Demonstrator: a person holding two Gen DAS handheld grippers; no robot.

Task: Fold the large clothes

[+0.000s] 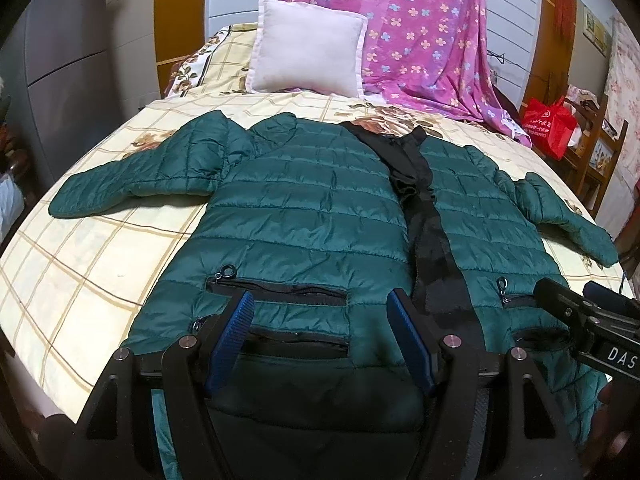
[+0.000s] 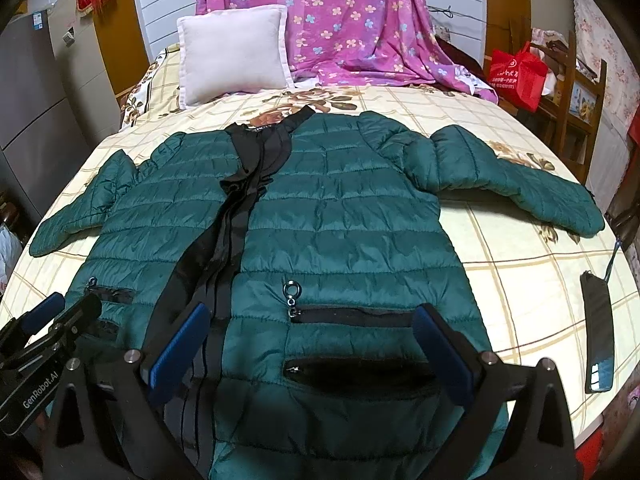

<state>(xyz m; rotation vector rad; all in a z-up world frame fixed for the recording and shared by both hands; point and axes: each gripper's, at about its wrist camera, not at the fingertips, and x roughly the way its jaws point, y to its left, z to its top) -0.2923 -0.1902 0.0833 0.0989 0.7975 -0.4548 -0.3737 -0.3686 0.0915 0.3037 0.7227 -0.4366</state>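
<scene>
jacket (image 1: 320, 216) | dark green quilted puffer, black lining showing along the open front; lying front-up and flat on the bed, collar toward the pillow end, hem toward the cameras | both sleeves spreading outward to the sides | zip pockets near the hem gaping open, ring pulls showing

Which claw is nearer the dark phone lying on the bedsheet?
Right. The right claw hovers open over the jacket's hem on the side where the phone lies; the left claw is open over the jacket's other half, farther away.
</scene>
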